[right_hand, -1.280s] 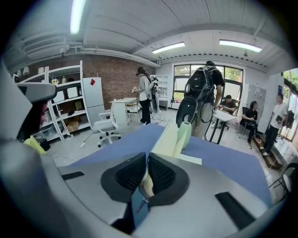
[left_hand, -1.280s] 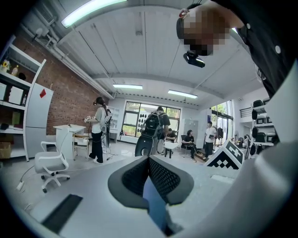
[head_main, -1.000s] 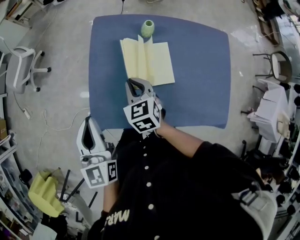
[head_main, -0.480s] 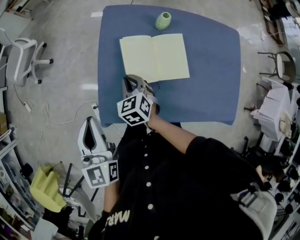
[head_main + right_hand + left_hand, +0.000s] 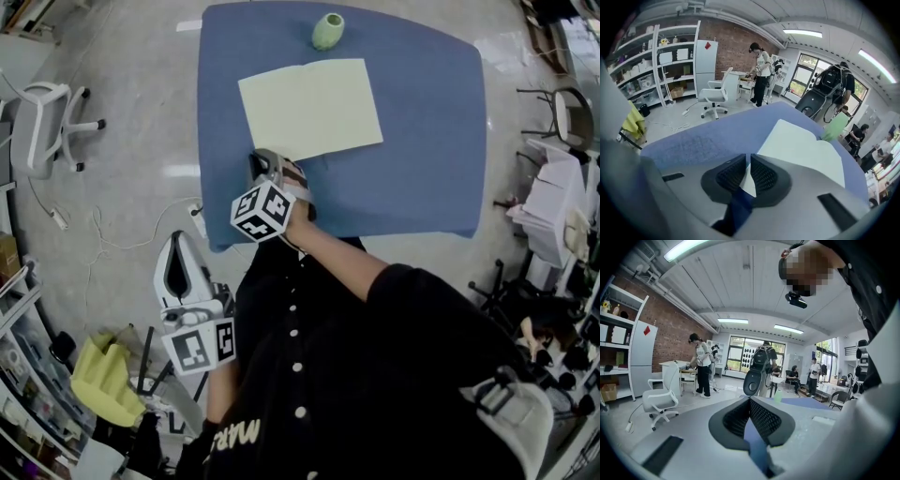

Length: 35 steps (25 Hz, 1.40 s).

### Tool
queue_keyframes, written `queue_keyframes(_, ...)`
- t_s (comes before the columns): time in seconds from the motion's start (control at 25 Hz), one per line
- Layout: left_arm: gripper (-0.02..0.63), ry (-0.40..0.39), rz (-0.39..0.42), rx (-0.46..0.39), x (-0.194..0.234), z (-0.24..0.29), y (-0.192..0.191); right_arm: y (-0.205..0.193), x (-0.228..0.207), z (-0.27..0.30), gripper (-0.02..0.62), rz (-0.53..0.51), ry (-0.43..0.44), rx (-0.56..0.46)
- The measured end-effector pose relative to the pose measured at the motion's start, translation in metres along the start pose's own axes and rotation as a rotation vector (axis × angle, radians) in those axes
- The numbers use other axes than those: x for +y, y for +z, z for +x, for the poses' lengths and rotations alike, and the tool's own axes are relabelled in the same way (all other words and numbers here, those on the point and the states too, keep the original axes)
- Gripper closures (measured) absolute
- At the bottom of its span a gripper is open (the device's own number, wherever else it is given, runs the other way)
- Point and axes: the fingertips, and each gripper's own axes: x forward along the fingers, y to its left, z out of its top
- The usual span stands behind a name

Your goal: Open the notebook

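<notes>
Head view: notebook (image 5: 309, 108) lies flat open on blue table (image 5: 422, 141). Opening looks done; only pull-back left. My right gripper (image 5: 269, 159) at near corner, fingers just easing apart, page corner in narrow gap. Left gripper (image 5: 178, 242) pressed together, empty.

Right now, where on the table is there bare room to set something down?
Widest bare patch: between the notebook and the right edge of the table; a bare strip runs along the near edge. Crowded: the near-left corner, with the right gripper, and the far edge by the green vase.
</notes>
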Motion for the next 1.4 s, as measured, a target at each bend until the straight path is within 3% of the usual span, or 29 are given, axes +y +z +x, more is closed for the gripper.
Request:
queue_keyframes(0.28,0.603,-0.032,0.010,-0.025,-0.021,0.007,0.011,0.007,-0.021,-0.021,0.565,0.095,0.039,-0.062)
queue_keyframes(0.44,0.603,-0.063,0.014,-0.058,-0.038,0.011,0.024,0.026,-0.053,-0.063,0.589,0.185,0.048,-0.202)
queue_keyframes(0.68,0.603,-0.120,0.031,-0.130,-0.085,0.015,0.061,0.063,-0.134,-0.182,0.591,0.304,0.047,-0.477)
queue_keyframes(0.8,0.604,-0.146,0.050,-0.172,-0.111,0.015,0.082,0.065,-0.183,-0.249,0.592,0.375,0.000,-0.604)
queue_keyframes(1.0,0.603,-0.189,0.084,-0.237,-0.151,0.013,0.118,0.042,-0.256,-0.348,0.592,0.367,-0.111,-0.779)
queue_keyframes(1.4,0.604,-0.242,0.163,-0.339,-0.220,0.013,0.172,-0.031,-0.352,-0.477,0.591,0.438,-0.304,-0.944)
